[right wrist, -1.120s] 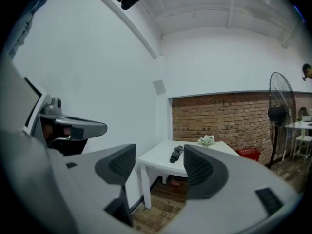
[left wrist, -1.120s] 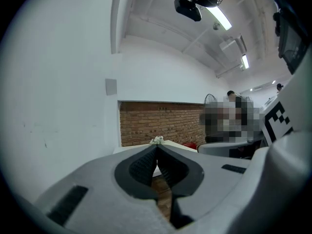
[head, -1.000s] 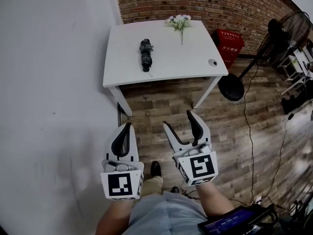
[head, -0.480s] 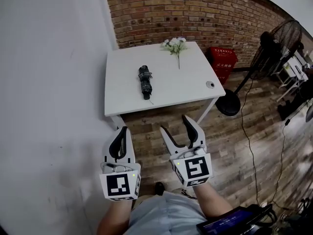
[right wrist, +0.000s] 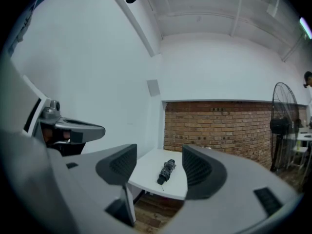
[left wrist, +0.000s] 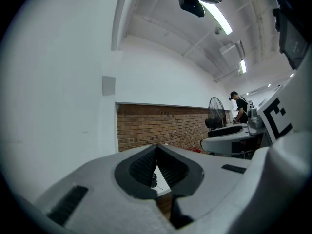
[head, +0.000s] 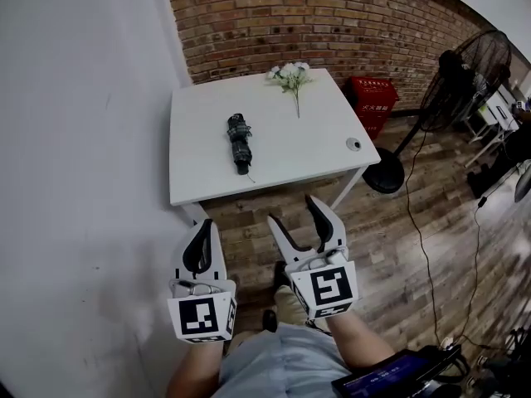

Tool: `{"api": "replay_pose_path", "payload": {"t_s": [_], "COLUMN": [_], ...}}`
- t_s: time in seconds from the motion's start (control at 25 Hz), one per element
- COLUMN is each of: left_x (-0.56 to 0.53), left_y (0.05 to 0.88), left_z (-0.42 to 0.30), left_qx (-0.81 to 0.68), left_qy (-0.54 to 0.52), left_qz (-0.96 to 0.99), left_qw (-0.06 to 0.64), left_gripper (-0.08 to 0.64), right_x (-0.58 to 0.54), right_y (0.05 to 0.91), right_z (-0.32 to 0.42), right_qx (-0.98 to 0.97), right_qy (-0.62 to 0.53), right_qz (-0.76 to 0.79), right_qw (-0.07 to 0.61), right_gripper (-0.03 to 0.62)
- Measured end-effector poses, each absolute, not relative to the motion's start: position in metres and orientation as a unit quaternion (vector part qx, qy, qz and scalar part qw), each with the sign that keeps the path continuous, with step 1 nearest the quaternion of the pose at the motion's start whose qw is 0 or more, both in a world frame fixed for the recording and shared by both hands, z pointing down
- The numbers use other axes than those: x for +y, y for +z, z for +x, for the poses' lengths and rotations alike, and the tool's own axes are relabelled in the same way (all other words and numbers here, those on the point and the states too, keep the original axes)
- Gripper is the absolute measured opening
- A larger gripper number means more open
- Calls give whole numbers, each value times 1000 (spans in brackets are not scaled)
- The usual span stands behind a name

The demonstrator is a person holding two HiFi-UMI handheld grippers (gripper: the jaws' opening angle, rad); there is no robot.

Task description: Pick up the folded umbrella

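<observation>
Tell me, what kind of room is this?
Probably an indoor work or test room rather than a home. It has a bare brick wall, a plain white table holding a folded umbrella and flowers, and a big standing fan.

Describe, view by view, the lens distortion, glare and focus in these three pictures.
Head view: even light; the brick wall bows, the folded umbrella is sharp. Left gripper view: round fisheye frame, black corners; a ceiling lamp glares; the left tool, jaws shut, looms soft. Right gripper view: same black surround; the right tool, jaws open, frames the umbrella, small but clear.
</observation>
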State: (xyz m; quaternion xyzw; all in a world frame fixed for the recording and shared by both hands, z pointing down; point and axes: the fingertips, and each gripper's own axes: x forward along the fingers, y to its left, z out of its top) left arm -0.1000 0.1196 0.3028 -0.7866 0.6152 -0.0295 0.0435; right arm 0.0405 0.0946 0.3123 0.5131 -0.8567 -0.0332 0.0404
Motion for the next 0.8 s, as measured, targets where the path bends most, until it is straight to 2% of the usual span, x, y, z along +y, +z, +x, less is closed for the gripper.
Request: {"api": "replay_pose_path", "payload": {"t_s": [0.8], "left_x": [-32], "left_y": [348], "left_z": [-91], "left_qx": [619], "left_qy": [-91], "left_qz": [-780], "left_qw": [5], "left_gripper": [6], "right_x": [-70], "right_y": [362], "right_z": [48], "right_qx": [-864], "right_qy": [32], "right_qz": [499], "right_qw": [58], "right_gripper": [295]}}
